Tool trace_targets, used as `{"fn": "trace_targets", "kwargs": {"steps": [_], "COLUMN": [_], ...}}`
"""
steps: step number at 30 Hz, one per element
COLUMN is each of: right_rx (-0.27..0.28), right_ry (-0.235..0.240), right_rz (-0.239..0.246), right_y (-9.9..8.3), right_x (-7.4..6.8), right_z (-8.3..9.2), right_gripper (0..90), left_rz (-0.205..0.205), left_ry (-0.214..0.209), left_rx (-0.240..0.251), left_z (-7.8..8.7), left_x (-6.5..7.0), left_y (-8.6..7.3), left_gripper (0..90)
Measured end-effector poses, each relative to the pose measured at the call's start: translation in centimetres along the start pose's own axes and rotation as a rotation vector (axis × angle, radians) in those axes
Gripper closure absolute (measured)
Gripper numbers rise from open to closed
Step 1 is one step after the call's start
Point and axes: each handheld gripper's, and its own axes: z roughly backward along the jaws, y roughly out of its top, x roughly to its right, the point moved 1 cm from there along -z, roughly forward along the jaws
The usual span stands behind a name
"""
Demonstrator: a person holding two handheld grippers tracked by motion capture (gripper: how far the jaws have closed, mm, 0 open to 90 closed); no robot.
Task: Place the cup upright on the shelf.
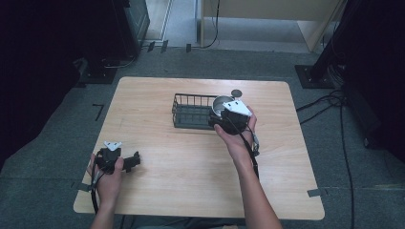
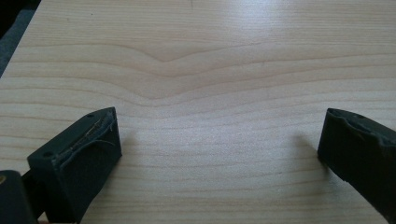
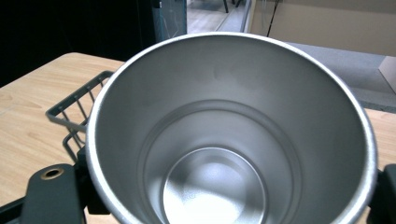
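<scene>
Between the right gripper's (image 1: pixel 220 113) jaws sits the steel cup (image 3: pixel 229 135), clamped beside the wire basket (image 1: pixel 191 112).

A metal cup (image 3: pixel 229 140) with a brushed, satin-grey inside and a shinier, reflective bottom. A basket (image 1: pixel 191 112) of thin dark wire, matt. A table (image 2: pixel 210 70) of pale wood with smooth, visible grain. Matt black plastic jaws, one with a frayed, rough pad edge.
</scene>
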Motion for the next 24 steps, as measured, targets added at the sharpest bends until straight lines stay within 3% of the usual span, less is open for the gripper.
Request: {"fn": "trace_targets", "kwargs": {"steps": [15, 24], "right_rx": [0.016, -0.003], "right_ry": [-0.02, -0.033], "right_rz": [0.004, 0.01], "right_y": [1.6, 2.1], "right_x": [0.4, 0.6], "right_z": [-1.8, -4.0], "right_gripper": [17.9, 17.9], "left_rz": [-0.001, -0.002], "left_ry": [0.0, 0.0], "left_rx": [-0.001, -0.002], "left_z": [0.0, 0.0], "left_x": [0.0, 0.0], "left_y": [0.0, 0.0], "left_gripper": [0.0, 0.0]}}
